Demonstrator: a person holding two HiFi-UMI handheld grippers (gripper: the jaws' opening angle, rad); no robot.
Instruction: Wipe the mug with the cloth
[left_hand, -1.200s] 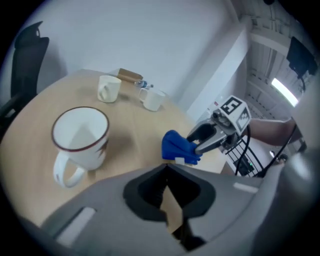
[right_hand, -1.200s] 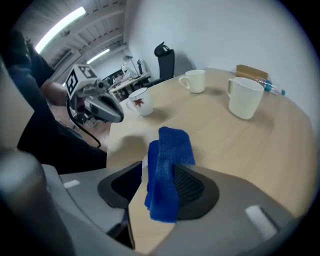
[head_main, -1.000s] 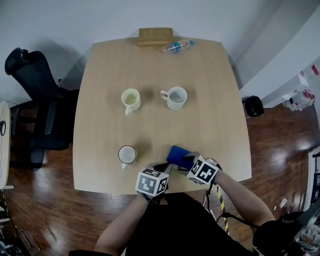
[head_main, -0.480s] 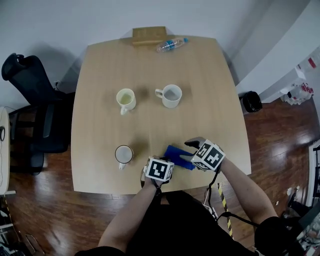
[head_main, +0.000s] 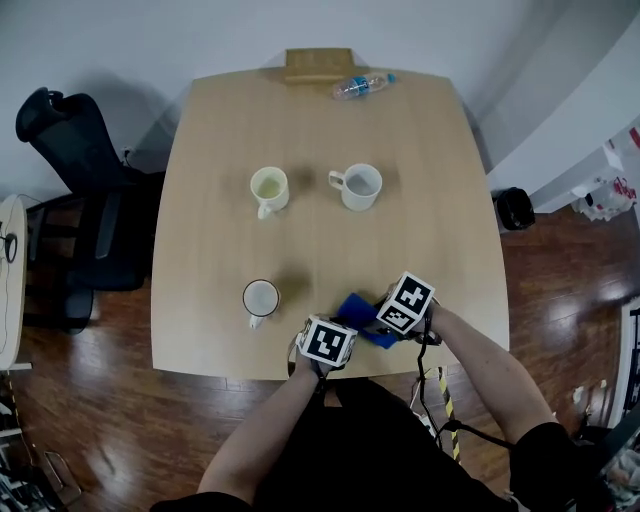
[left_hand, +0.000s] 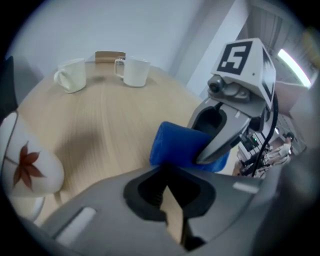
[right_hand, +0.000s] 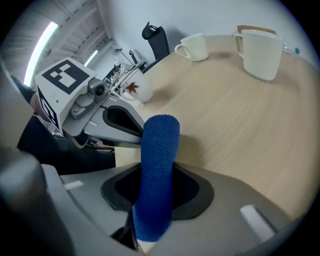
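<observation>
one change: the right gripper (head_main: 383, 321) has tipped up, clamped on the blue cloth (head_main: 356, 309), right of the leaf mug (head_main: 260, 298). the left gripper (head_main: 333, 325), jaws together and empty, sits between them. wiping looks ready to begin, the mug untouched.

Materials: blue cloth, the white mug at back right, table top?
Cloth: soft textile, fuzzy looped weave, probably microfibre or terry.
Mug: smooth white, slight sheen, likely glazed ceramic.
Table: pale wood grain, matte; veneer or laminate, can't tell.
</observation>
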